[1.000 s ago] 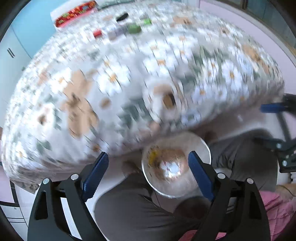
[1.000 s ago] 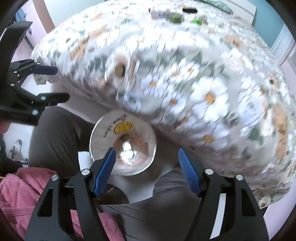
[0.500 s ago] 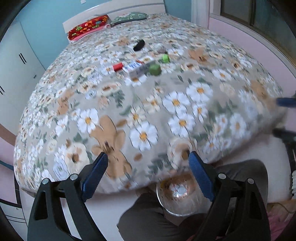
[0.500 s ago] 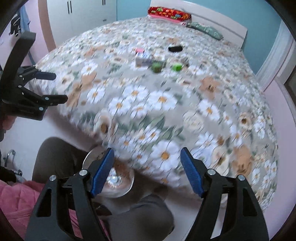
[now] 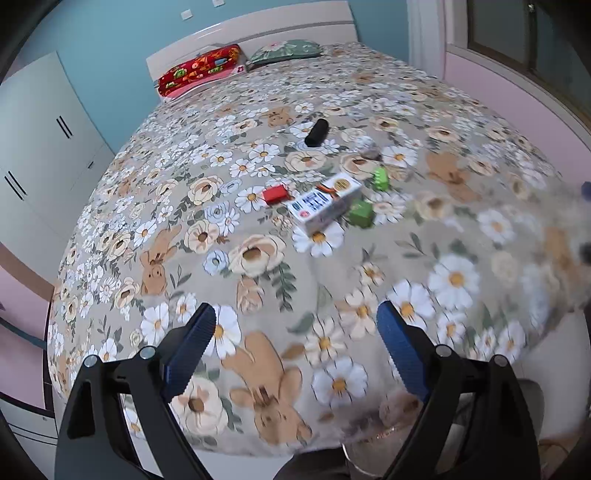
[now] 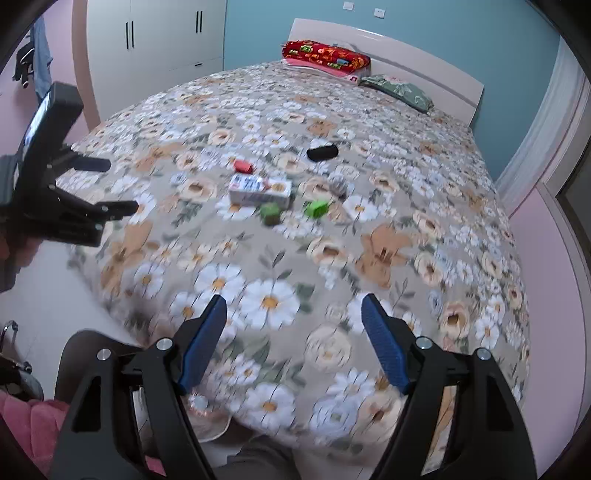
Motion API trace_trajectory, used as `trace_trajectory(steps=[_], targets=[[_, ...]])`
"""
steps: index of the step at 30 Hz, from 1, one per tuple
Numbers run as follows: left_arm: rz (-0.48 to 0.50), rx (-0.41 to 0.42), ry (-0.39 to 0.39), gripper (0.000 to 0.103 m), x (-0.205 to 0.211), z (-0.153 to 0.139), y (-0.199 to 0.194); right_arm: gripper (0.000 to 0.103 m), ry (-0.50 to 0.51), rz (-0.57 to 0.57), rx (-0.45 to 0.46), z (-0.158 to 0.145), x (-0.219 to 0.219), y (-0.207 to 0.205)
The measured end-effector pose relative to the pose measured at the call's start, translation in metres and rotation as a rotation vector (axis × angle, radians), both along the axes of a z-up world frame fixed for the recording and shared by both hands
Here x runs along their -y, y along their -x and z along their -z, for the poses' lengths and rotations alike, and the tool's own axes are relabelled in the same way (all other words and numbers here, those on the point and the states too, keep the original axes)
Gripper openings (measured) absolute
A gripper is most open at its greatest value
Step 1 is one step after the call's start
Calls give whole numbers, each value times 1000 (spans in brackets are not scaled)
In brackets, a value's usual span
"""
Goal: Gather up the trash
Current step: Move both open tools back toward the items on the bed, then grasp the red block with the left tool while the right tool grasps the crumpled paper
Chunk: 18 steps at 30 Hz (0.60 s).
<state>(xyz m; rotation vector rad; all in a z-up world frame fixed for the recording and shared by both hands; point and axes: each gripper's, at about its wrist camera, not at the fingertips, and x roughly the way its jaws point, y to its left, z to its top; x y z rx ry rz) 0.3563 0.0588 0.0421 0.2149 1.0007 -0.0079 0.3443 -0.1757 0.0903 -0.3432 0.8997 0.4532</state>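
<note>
A wide bed [image 5: 258, 258] filled both views, covered by a beige bedspread [image 6: 424, 240] printed with daisies, roses and small brown bears. At its far end a white headboard [image 5: 280, 22] stood against a teal wall [image 5: 110, 33]. A red patterned pillow [image 5: 199, 70] lay there just beside a green floral pillow [image 5: 284, 51]. White wardrobe doors [image 6: 162, 48] with dark handles stood near the bed, next to a pink wall [image 6: 546, 258]. A window [image 5: 524, 40] with a pale curtain [image 6: 546, 122] showed on the opposite side. Pink cloth [image 6: 29, 417] bunched in the right view's lower corner.
</note>
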Motion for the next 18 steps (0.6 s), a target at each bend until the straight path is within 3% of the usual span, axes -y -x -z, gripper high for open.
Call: trace_trajectory(steps=[9, 18], targets=[[-61, -28, 32, 90, -16, 11, -78, 75, -48, 36, -66, 8, -8, -95], [-177, -78, 82, 90, -41, 41, -160, 75, -8, 68, -56, 38, -32, -186]])
